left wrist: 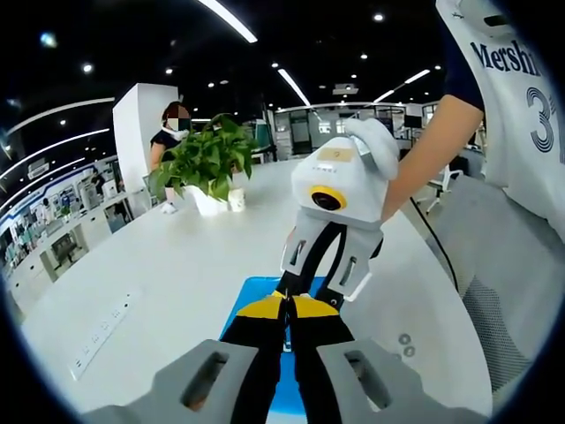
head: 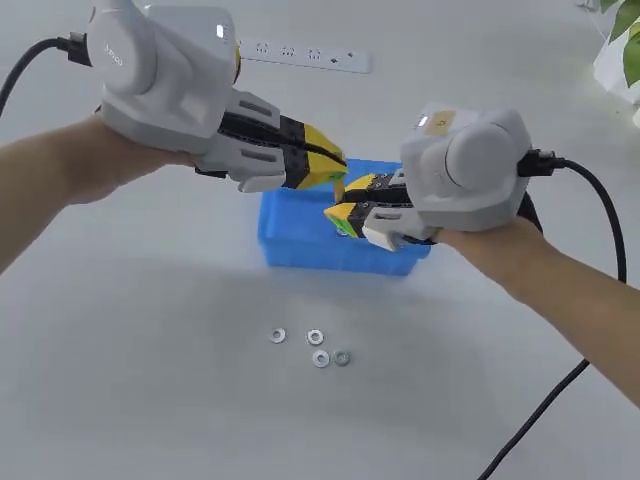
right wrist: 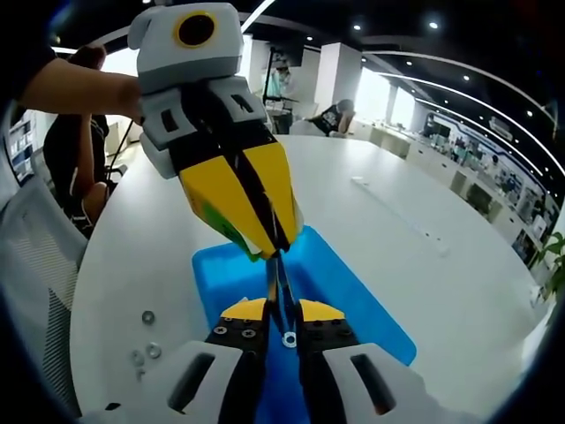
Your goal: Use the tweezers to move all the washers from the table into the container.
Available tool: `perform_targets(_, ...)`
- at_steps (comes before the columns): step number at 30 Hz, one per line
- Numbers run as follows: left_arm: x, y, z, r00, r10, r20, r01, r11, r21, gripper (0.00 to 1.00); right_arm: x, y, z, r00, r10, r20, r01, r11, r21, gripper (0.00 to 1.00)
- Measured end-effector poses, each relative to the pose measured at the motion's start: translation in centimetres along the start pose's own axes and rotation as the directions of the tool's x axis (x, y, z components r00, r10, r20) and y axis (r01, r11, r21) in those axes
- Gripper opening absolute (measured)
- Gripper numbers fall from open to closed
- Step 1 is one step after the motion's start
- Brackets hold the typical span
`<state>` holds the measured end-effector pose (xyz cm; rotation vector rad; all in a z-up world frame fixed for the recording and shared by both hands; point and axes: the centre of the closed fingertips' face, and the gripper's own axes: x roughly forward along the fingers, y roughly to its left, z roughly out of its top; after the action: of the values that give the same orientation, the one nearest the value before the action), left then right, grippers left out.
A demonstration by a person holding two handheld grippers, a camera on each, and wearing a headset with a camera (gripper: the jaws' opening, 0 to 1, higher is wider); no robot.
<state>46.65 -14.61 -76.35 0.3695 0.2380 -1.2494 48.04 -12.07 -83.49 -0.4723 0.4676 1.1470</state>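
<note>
Thin metal tweezers [right wrist: 276, 283] run between the two gripper tips above the blue container [head: 300, 250]. My right gripper [right wrist: 272, 306] is shut on one end, and my left gripper [right wrist: 273, 249] comes from above and is shut on the other end. In the head view the left gripper [head: 338, 172] and right gripper [head: 336, 213] meet tip to tip over the container's far side. Several washers [head: 315, 337] lie on the white table in front of the container, also visible as washers [right wrist: 147, 316] at the left. The left gripper [left wrist: 287, 302] shows its yellow jaws pressed together.
A white power strip [head: 300, 55] lies at the table's back. A potted plant [head: 625, 40] stands at the far right corner. A black cable [head: 600, 210] trails from the right gripper across the table. A person sits in the background.
</note>
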Motion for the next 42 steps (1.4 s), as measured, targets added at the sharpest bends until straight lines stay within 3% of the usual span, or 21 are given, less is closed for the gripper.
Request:
perform_targets(8, -0.6, -0.2, 0.1, 0.9998, -0.007, -0.019, 0.008, 1.0, 0.025, 0.05, -0.2, 0.4, 0.8, 0.9997, 0.02, 0.015, -0.02, 1.0, 0.008, 0.15)
perform_targets(16, -1.4, -0.5, 0.6, 0.9997, -0.007, -0.024, 0.008, 0.999, 0.04, 0.05, -0.3, 1.0, 0.9, 0.9996, 0.029, 0.004, -0.029, 0.999, -0.03, 0.14)
perform_targets(24, -2.8, -1.3, 2.0, 0.9992, -0.024, -0.033, 0.027, 0.996, 0.089, 0.05, -1.6, 1.7, 2.7, 0.9987, 0.024, 0.044, -0.019, 0.996, -0.09, 0.13)
perform_targets(30, -4.8, -2.9, 4.1, 0.9974, -0.043, -0.057, 0.053, 0.982, 0.181, 0.05, -3.2, 3.4, 5.1, 0.9955, 0.031, 0.09, -0.018, 0.988, -0.15, 0.13)
perform_targets(34, -6.3, -4.2, 5.0, 0.9962, -0.054, -0.068, 0.067, 0.975, 0.21, 0.05, -4.1, 4.9, 6.2, 0.9934, 0.036, 0.108, -0.016, 0.982, -0.187, 0.12)
perform_targets(38, -7.2, -5.7, 5.2, 0.9944, -0.064, -0.084, 0.081, 0.972, 0.222, 0.05, -4.7, 6.4, 6.5, 0.9928, 0.048, 0.11, -0.024, 0.978, -0.209, 0.12)
perform_targets(42, -7.8, -7.1, 4.2, 0.9892, -0.071, -0.129, 0.099, 0.968, 0.229, 0.05, -4.9, 7.9, 6.1, 0.9935, 0.062, 0.095, -0.039, 0.973, -0.228, 0.11)
